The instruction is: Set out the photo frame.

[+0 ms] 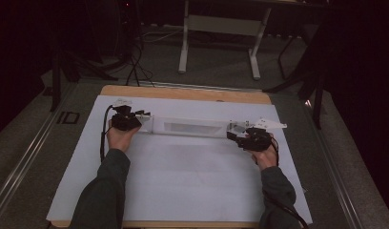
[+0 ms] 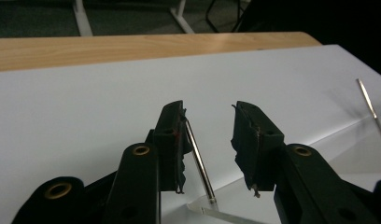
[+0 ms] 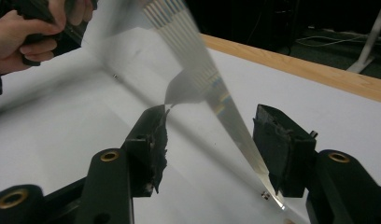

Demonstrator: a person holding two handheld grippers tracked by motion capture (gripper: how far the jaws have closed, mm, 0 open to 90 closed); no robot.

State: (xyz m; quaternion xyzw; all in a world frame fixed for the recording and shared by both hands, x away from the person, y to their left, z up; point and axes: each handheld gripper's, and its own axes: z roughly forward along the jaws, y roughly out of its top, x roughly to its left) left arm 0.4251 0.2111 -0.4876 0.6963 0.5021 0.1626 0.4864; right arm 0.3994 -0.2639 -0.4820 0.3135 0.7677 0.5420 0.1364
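White paper (image 1: 183, 176) is covering the wooden table (image 1: 183, 92). A long clear sheet (image 1: 190, 127) with thin metal rods is being spanned across the paper between both tongs. The left tongs (image 1: 144, 114) and right tongs (image 1: 230, 134) are being held apart at its ends.

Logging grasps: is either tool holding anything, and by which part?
Nothing is clamped: the left tool and right tool stand open at either end of the clear panel.
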